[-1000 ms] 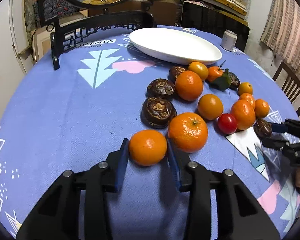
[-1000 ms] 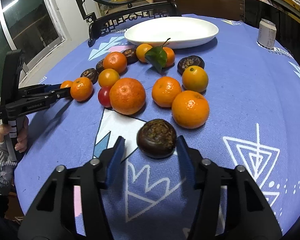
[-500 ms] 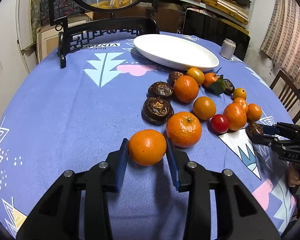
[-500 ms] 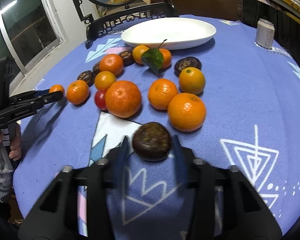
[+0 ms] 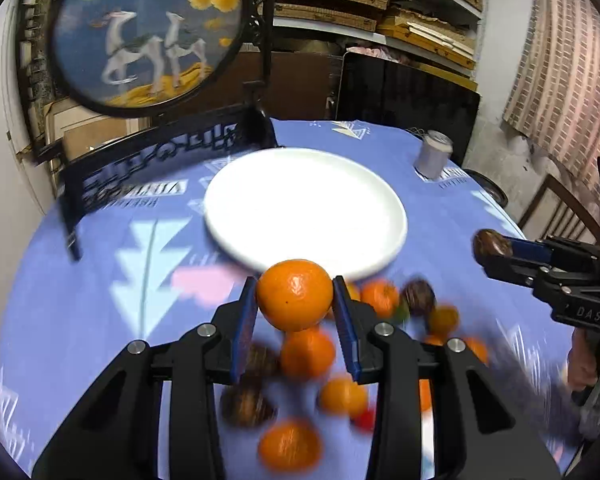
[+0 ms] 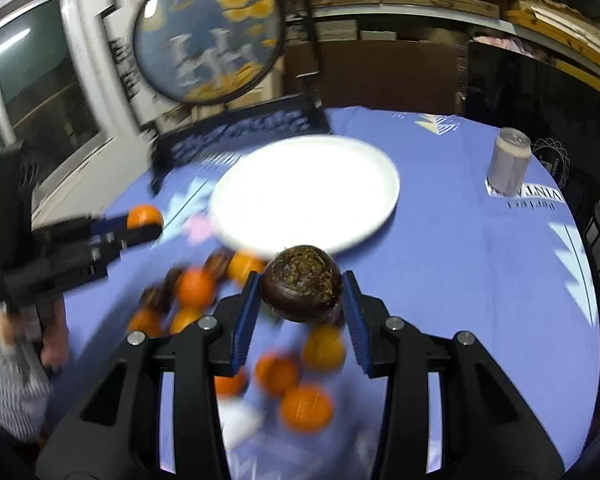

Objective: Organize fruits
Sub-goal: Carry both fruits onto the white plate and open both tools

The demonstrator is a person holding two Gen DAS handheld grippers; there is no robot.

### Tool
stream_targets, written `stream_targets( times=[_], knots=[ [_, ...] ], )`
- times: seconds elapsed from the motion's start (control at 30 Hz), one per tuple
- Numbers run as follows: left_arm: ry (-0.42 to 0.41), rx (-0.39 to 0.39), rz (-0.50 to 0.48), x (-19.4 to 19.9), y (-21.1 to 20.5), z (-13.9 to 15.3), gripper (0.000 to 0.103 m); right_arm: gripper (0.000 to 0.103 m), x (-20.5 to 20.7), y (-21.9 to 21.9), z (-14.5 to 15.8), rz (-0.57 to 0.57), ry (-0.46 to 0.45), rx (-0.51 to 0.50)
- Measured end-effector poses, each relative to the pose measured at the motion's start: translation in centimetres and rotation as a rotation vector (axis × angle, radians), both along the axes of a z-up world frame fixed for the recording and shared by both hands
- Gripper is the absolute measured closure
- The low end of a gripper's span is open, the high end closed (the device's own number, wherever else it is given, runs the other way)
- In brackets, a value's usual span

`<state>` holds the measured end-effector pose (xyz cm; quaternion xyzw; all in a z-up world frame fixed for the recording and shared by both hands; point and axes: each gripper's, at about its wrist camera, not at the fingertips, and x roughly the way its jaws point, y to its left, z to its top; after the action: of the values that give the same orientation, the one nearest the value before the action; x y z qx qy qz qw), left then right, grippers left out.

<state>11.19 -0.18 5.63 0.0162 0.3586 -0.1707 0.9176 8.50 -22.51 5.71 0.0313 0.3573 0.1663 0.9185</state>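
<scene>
The left gripper [image 5: 295, 308] is clamped on an orange [image 5: 295, 294], held above the tabletop [image 5: 80, 304] at the near edge of the white plate [image 5: 305, 208]. The right gripper [image 6: 301, 306] squeezes a dark brown fruit [image 6: 301, 289], also lifted near the plate; loose fruits [image 6: 306, 407] lie blurred below

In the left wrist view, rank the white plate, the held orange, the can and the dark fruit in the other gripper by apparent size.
1. white plate
2. orange, though it sits nearest the camera, so it looks enlarged
3. can and dark fruit: they look about alike, too close to rank
</scene>
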Motion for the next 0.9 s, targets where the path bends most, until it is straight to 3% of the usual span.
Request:
stream_targets(
  times=[0.13,0.33,0.4,0.43,0.47,0.63,0.73,0.9],
  knots=[
    [0.078,0.000,0.023,6.1,-1.7,-2.4,0.065,0.061,7.2,0.2,-2.2,-0.061,0.047,0.037],
    [0.156,0.001,0.051,9.7,-2.3,-4.9,0.063,0.059,11.3,1.5,-4.6,-0.030,0.090,0.012],
    [0.156,0.027,0.055,9.8,-2.4,-5.1,0.050,0.036,11.4,1.5,-4.7,-0.038,0.070,0.019],
    [0.156,0.032,0.059,9.8,-2.3,-5.1,0.041,0.035,11.3,1.6,-4.6,-0.045,0.061,0.015],
    [0.150,0.026,0.060,9.6,-2.2,-4.9,0.038,0.035,11.2,1.6,-4.5,-0.047,0.054,0.009],
    [0.084,-0.040,0.091,7.1,-0.2,-2.2,0.038,0.035,8.5,0.9,-2.1,-0.045,0.007,0.031],
    [0.021,-0.073,0.132,4.0,1.9,-0.5,0.035,0.021,4.8,0.2,0.2,-0.053,-0.063,0.043],
    [0.008,-0.118,0.229,-2.3,6.2,-2.1,0.035,0.014,-1.6,-1.1,0.1,-0.071,-0.101,0.077]
  ],
)
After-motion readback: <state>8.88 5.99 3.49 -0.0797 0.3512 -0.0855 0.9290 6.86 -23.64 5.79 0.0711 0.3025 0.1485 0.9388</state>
